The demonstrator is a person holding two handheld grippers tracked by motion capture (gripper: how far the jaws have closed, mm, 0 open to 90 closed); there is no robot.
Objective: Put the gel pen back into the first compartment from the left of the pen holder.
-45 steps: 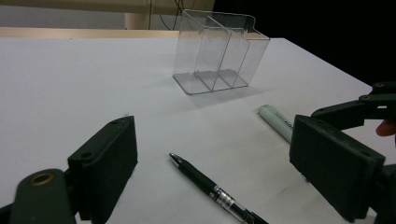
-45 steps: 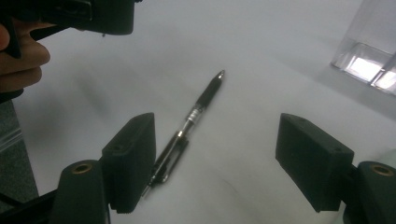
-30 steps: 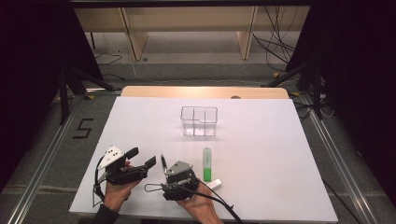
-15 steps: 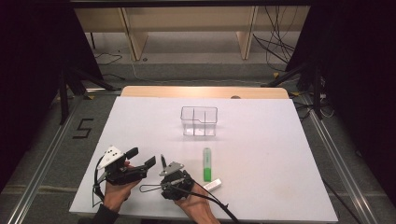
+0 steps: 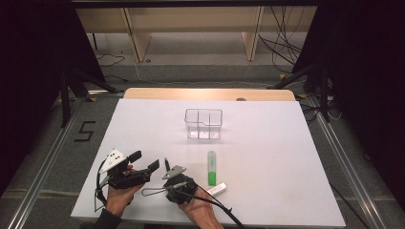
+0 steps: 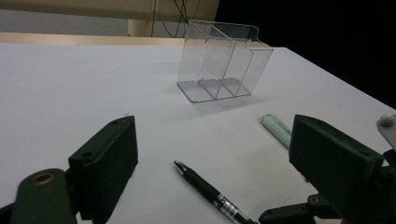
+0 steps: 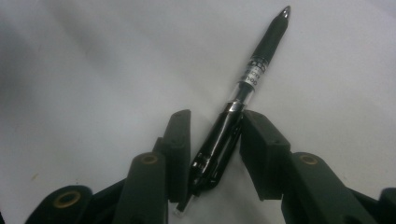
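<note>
**Two hand-held tongs at the near edge of a white counter, one gripping a pen**

A white counter [image 5: 267, 157] filled most of the high view, with a pale wooden strip along its far edge. Near its middle, toward the far side, stood a clear plastic organiser [image 5: 204, 123], upright and split into compartments; the left gripper view showed it beyond the open jaws [image 6: 219, 65].

At the near edge, a person's two hands each held a tool. The left tongs [image 5: 143, 162] were spread wide, with nothing between the jaws, which pointed toward the right tool. The right tongs [image 5: 168, 172] sat just beside them, and the right gripper view showed their jaws closed against the barrel of a black pen [image 7: 243, 93]. The pen lay at a slant between the jaws, its tip pointing away over the counter.

To the right of the right tongs lay a green highlighter [image 5: 211, 167], flat on the counter, pointing toward the organiser. Near its closer end lay a small white cap-like piece [image 5: 217, 190], close beside the right hand [image 5: 200, 212].
</note>
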